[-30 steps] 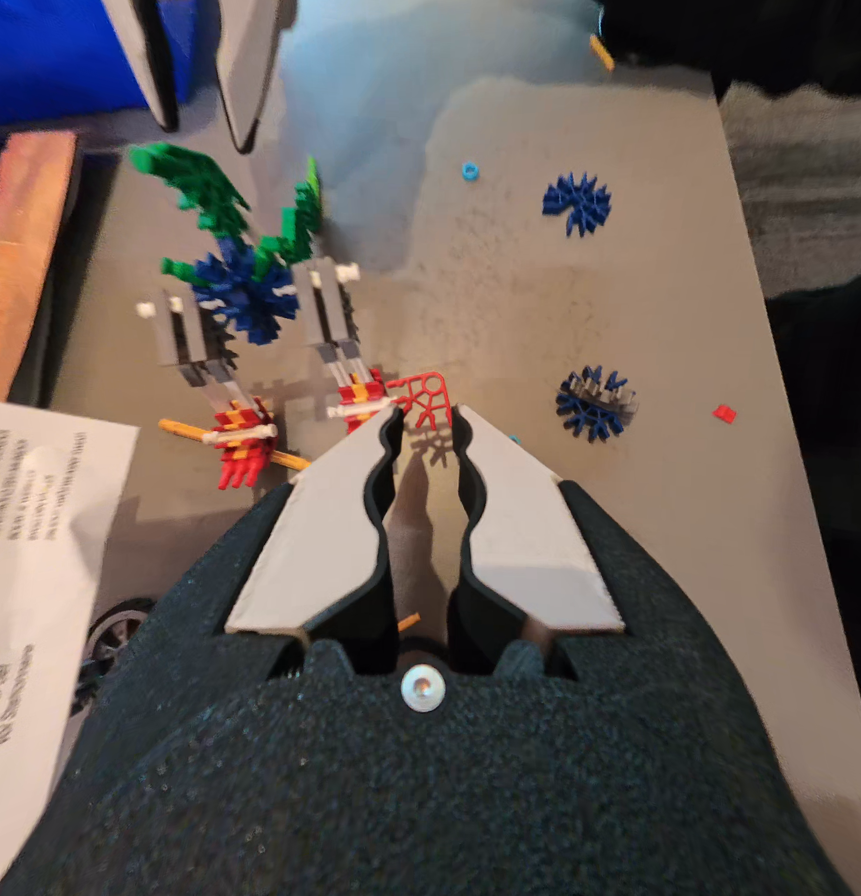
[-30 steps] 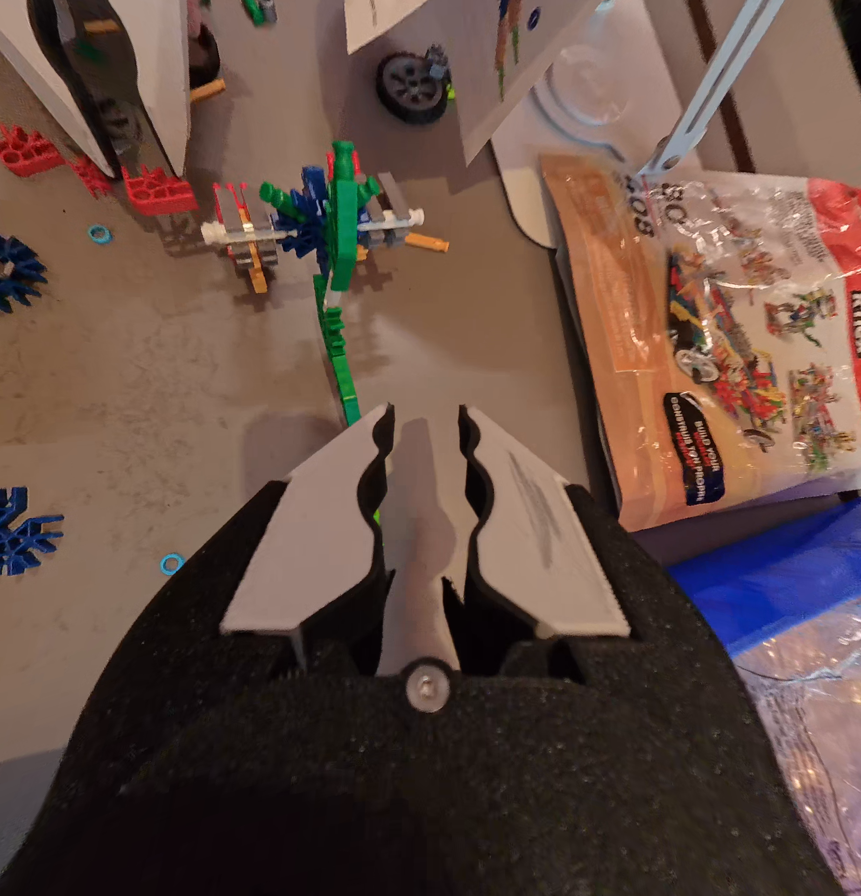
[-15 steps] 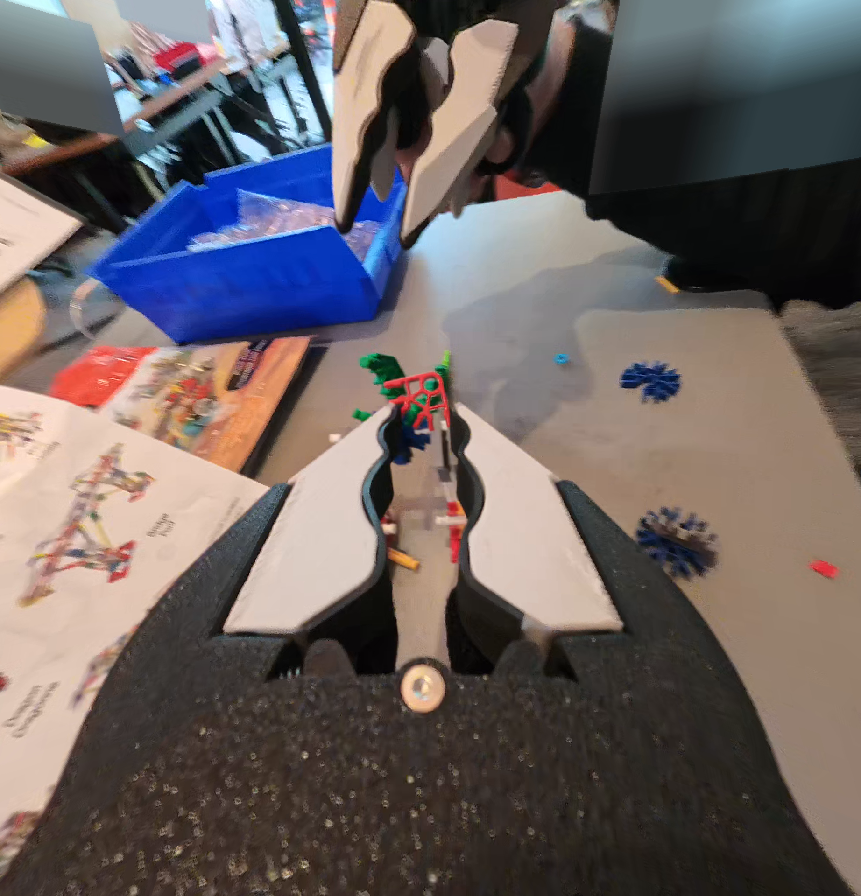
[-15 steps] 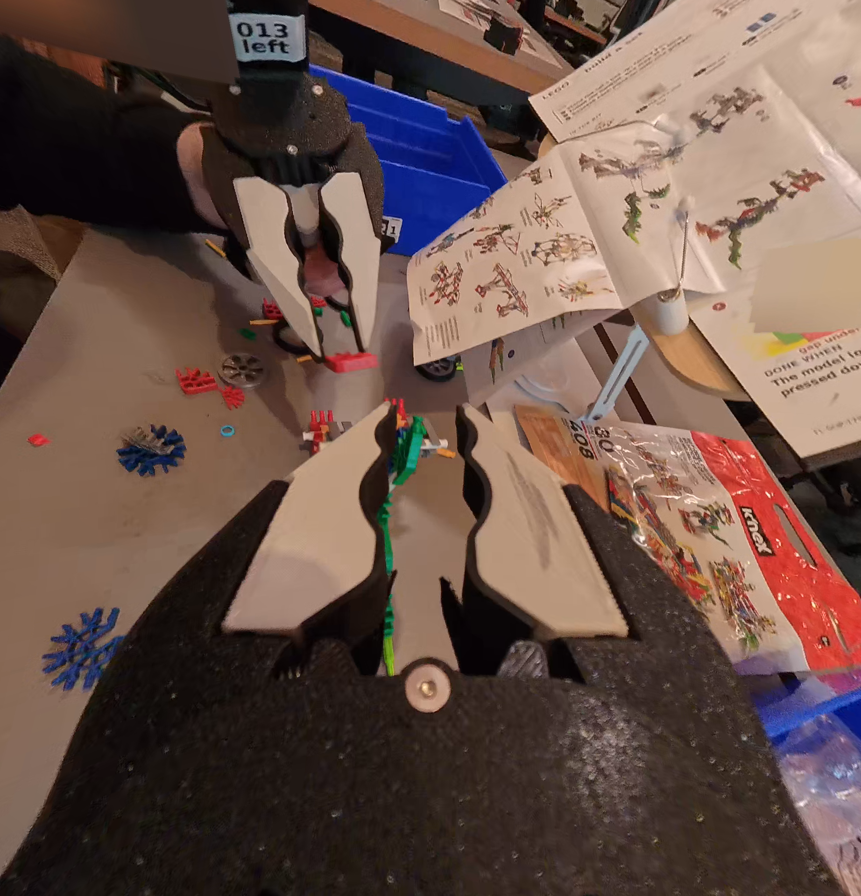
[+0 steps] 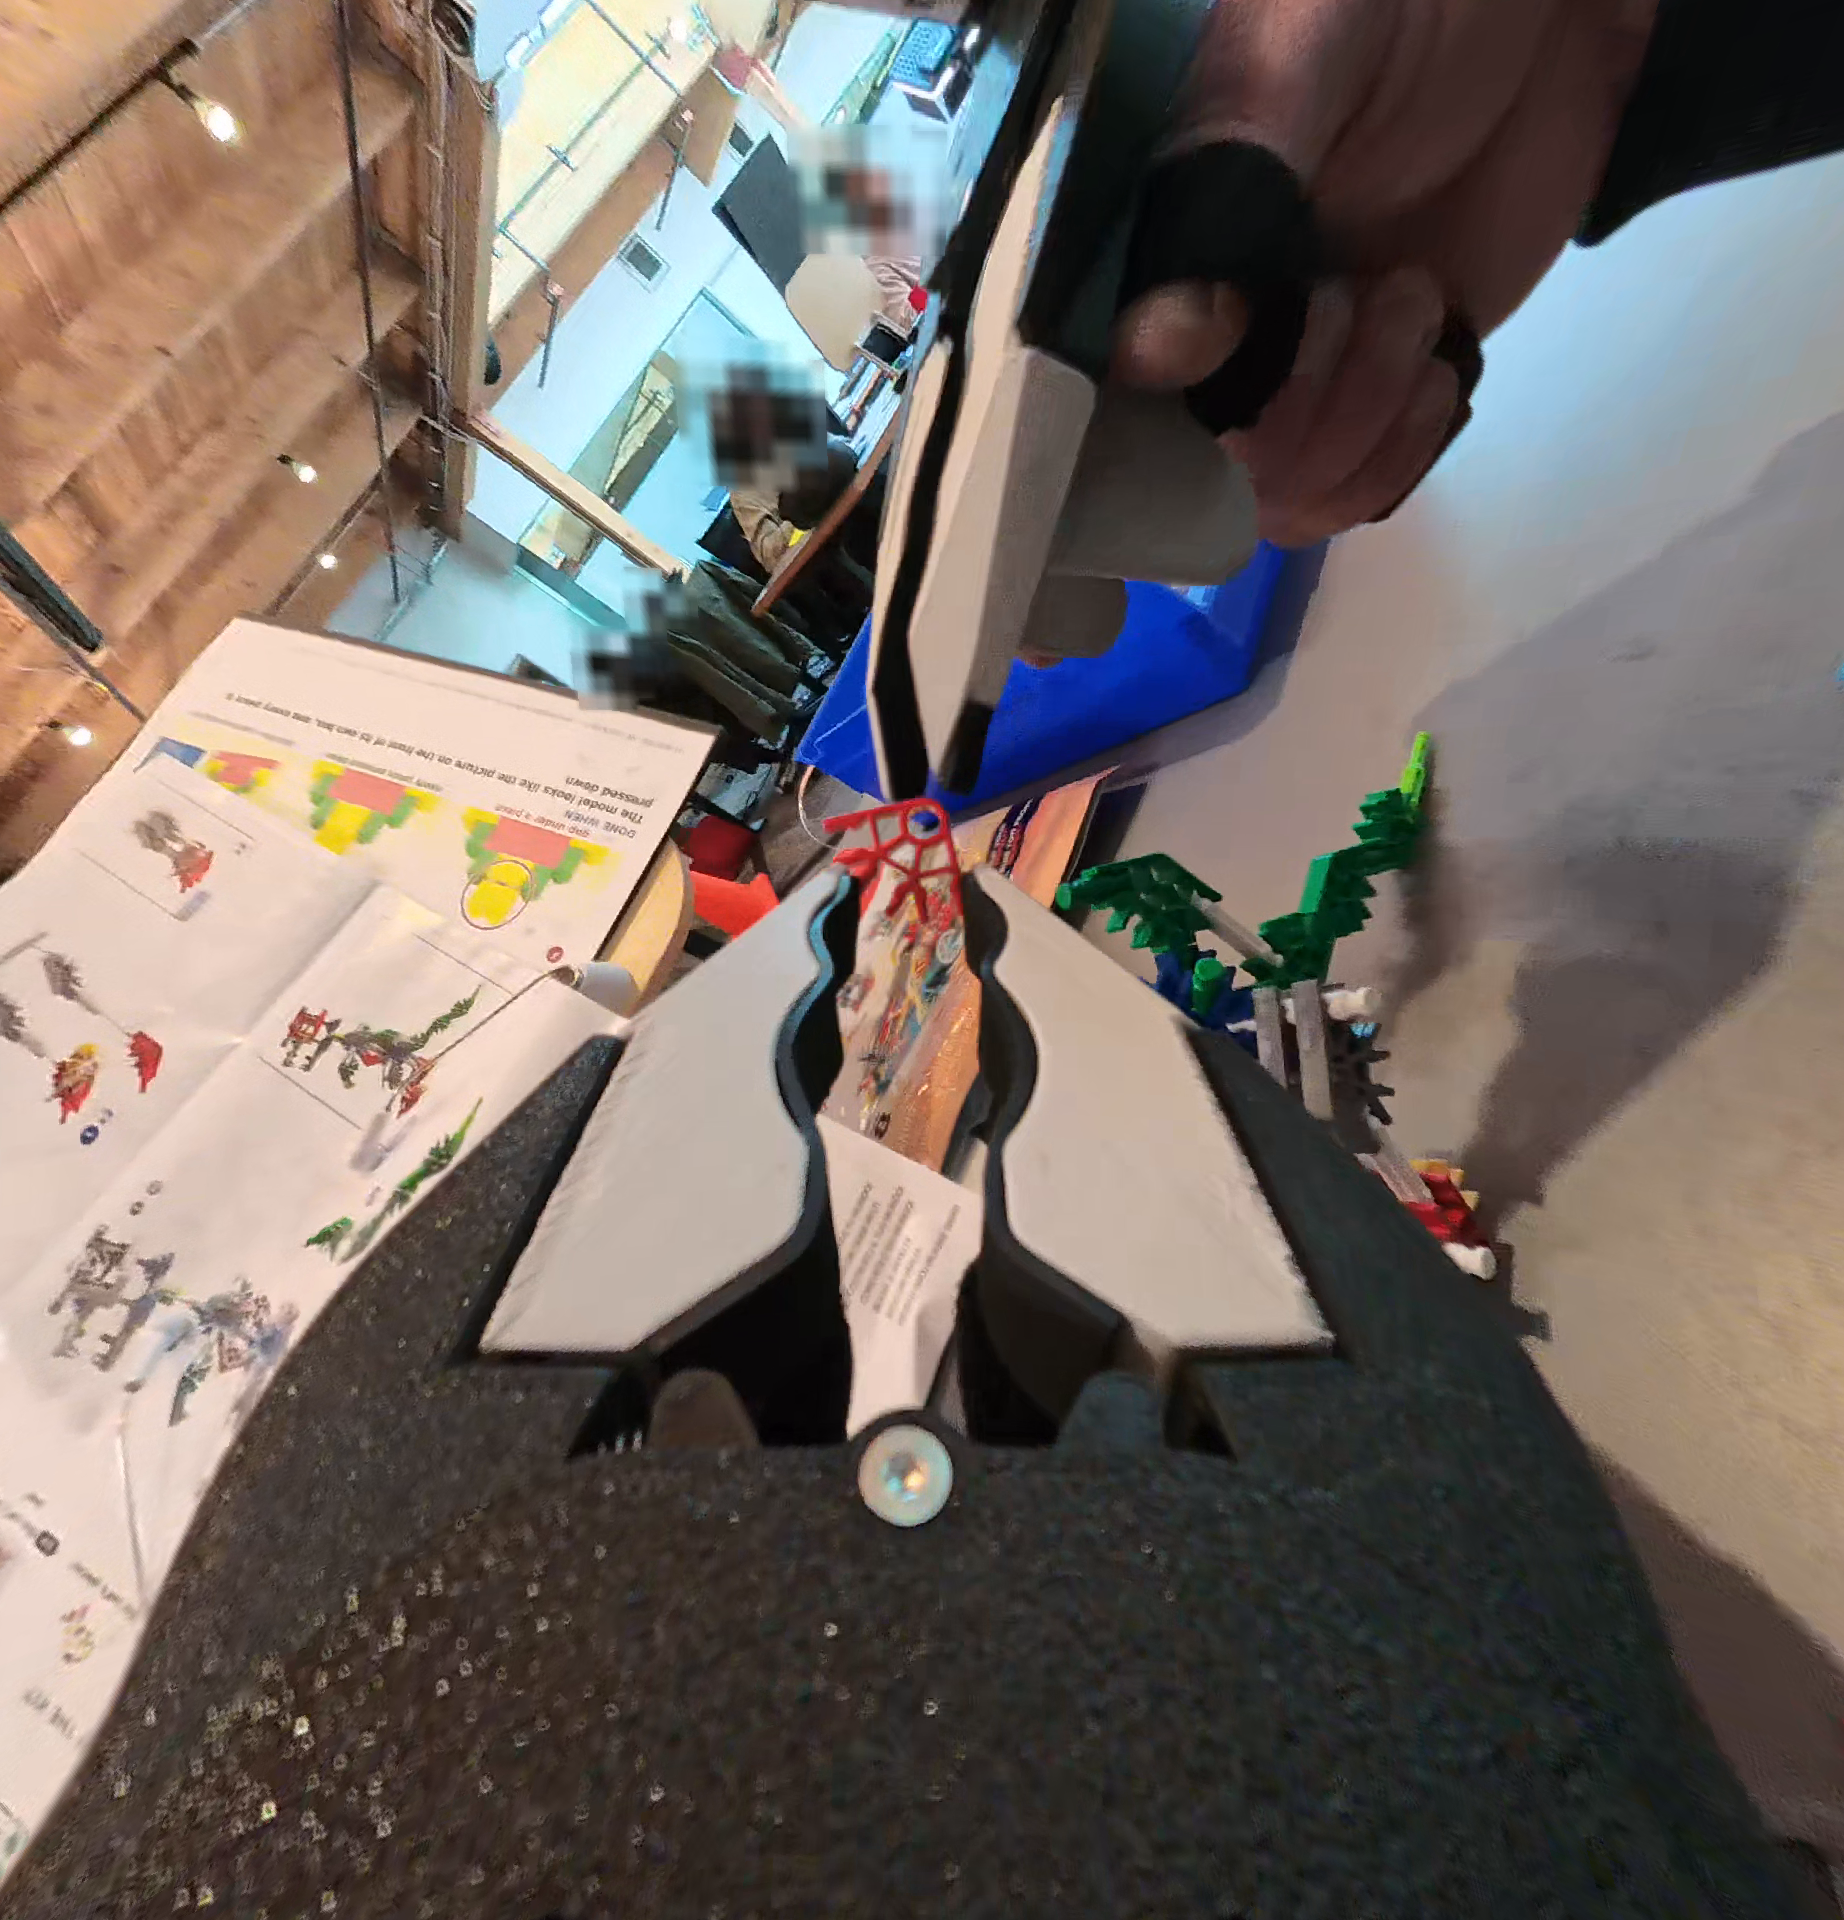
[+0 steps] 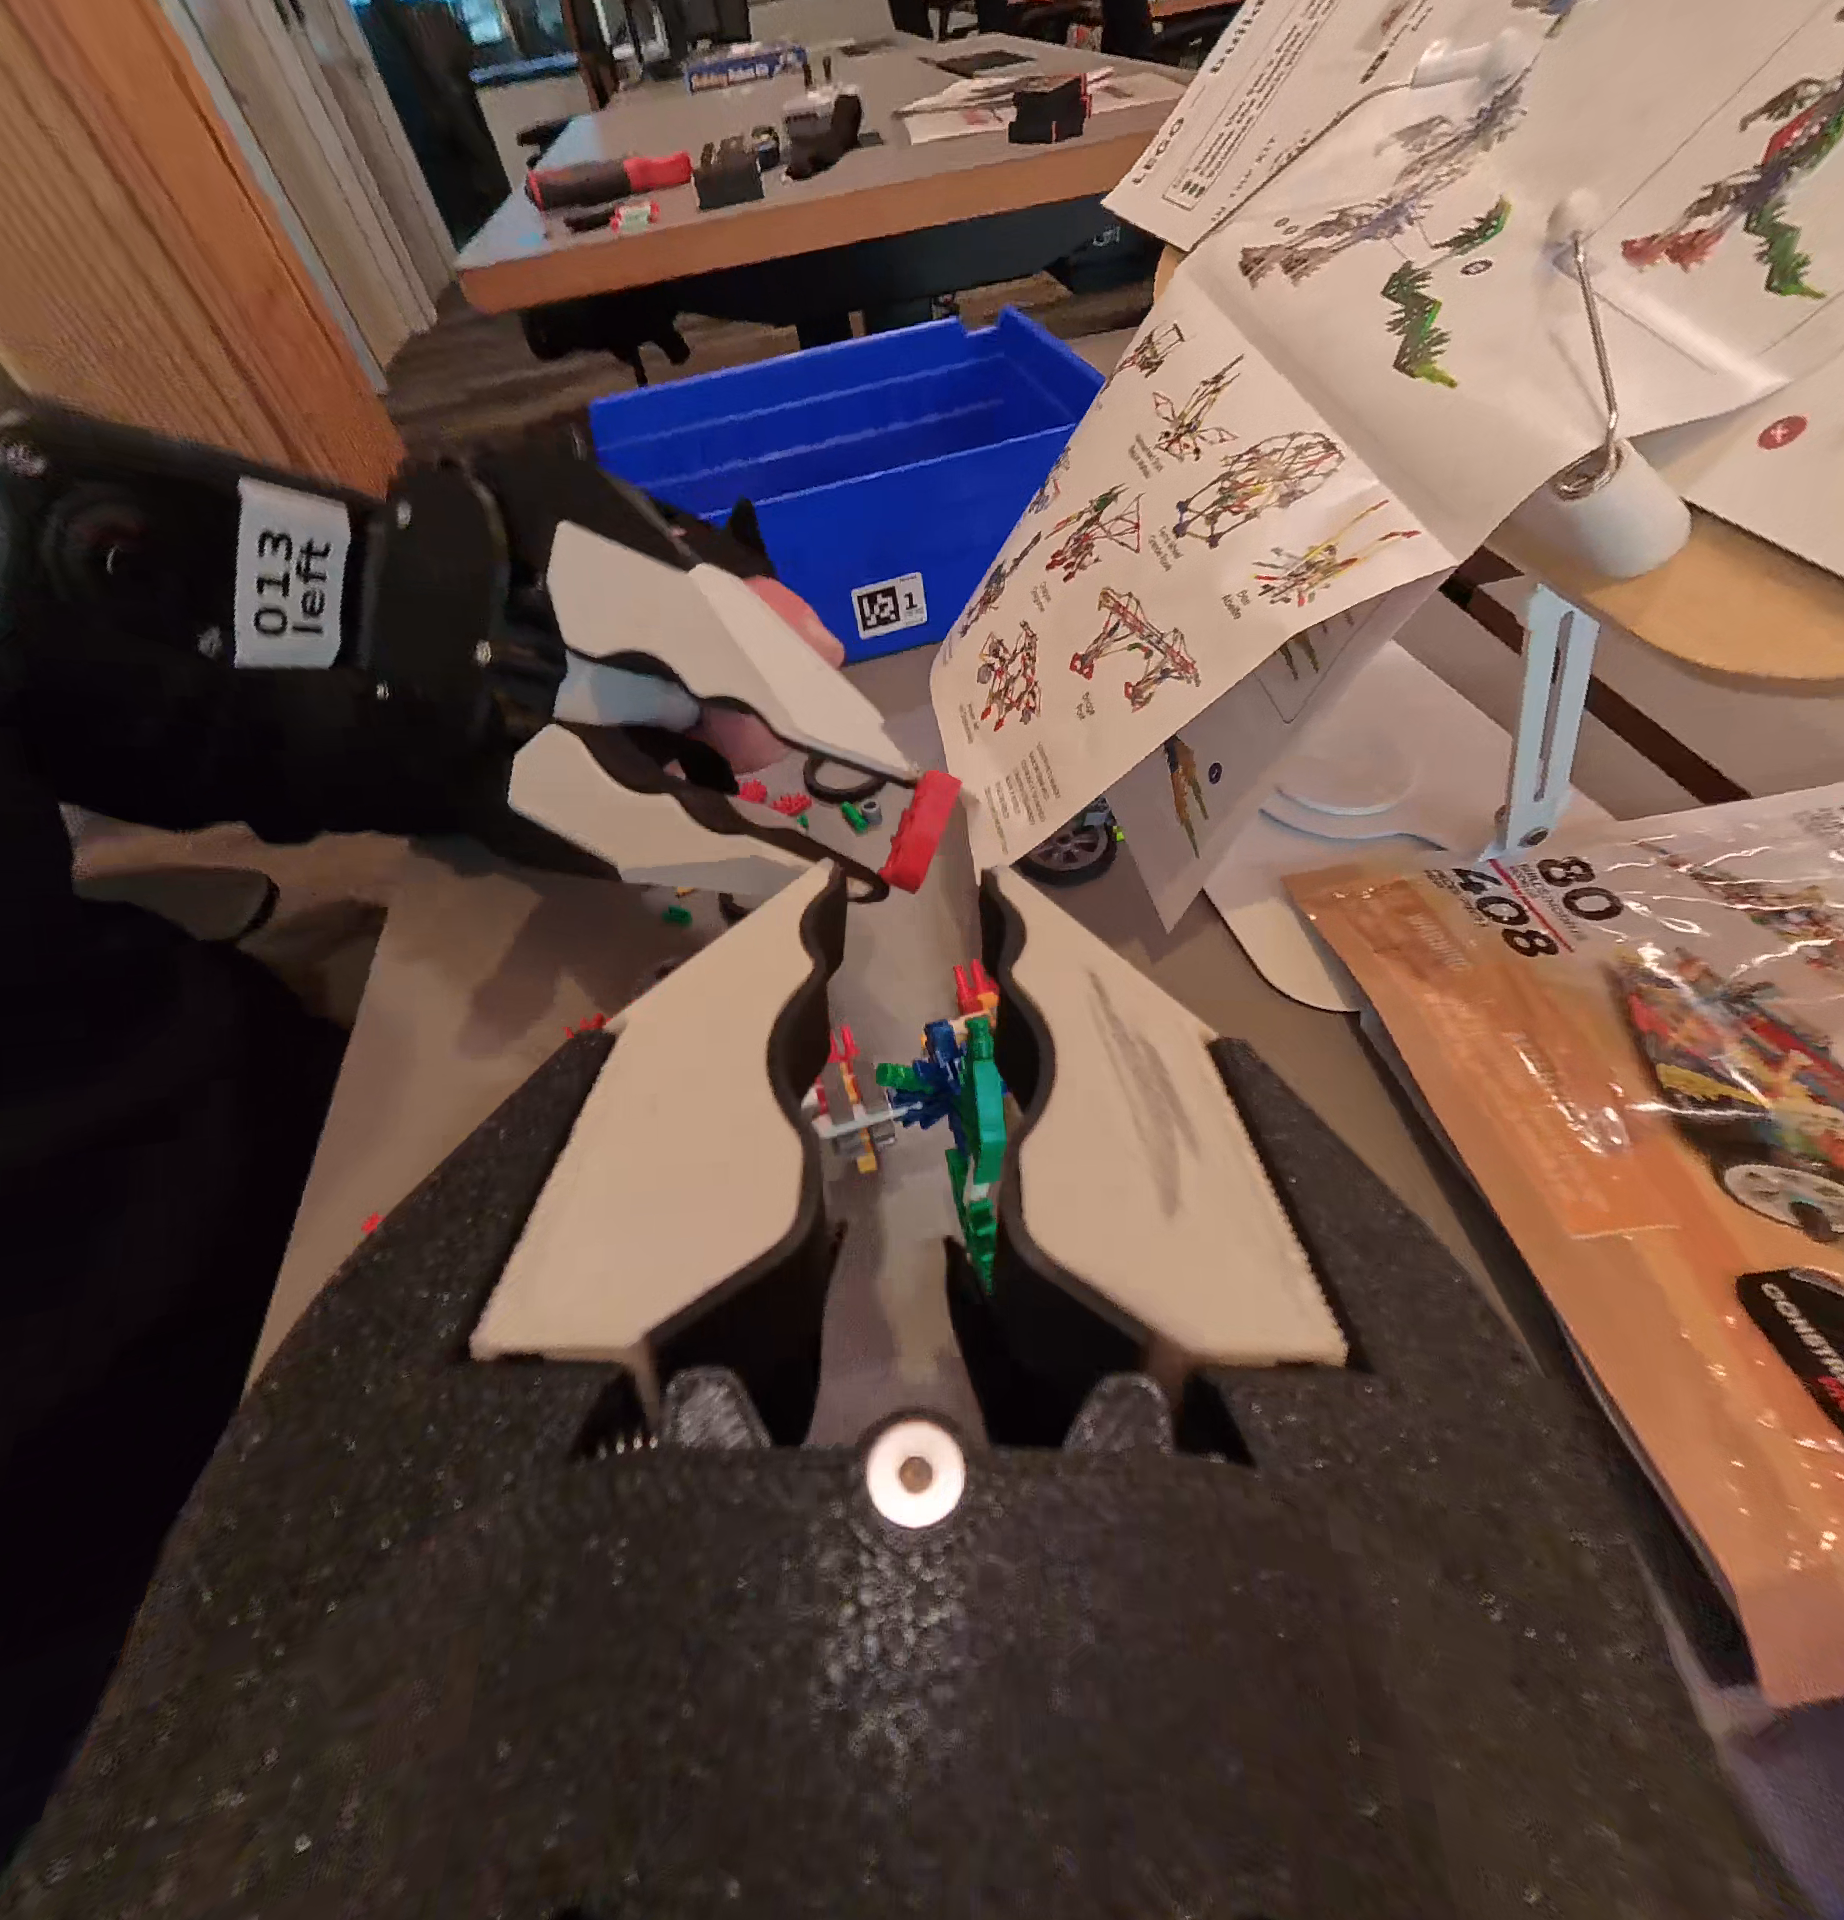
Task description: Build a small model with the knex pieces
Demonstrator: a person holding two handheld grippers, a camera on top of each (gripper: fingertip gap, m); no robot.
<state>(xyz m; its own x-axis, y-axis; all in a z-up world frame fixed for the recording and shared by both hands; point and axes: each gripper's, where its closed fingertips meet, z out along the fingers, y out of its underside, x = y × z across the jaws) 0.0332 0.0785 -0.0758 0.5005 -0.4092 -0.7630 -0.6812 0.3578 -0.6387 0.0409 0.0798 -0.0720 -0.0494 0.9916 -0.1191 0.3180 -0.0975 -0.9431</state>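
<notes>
My left gripper [image 5: 905, 883] is shut on a small red fan-shaped connector [image 5: 902, 847] and holds it in the air, rolled to one side. My right gripper [image 5: 913, 769], held by a hand, comes down from above with its tips just over the connector. In the right wrist view, my right gripper [image 6: 907, 883] has its jaws a little apart and empty. The left gripper [image 6: 902, 821] reaches in from the left and holds the red connector [image 6: 923, 831] just beyond my right tips. A green, blue and grey toy model [image 6: 939, 1091] lies on the table below, and also shows in the left wrist view [image 5: 1271, 935].
A blue bin [image 6: 845, 457] stands at the back of the table. An instruction sheet [image 6: 1157, 582] hangs from a stand on the right, with a bag of toy parts [image 6: 1624, 1091] below it. A wheel [image 6: 1074, 847] and small loose parts [image 6: 793, 800] lie beyond the grippers. My two grippers' fingertips are within a few centimetres of each other.
Both grippers have lifted off the table and tilted up. The left one rolled sideways with the red connector and brought it to the right gripper's tips.
</notes>
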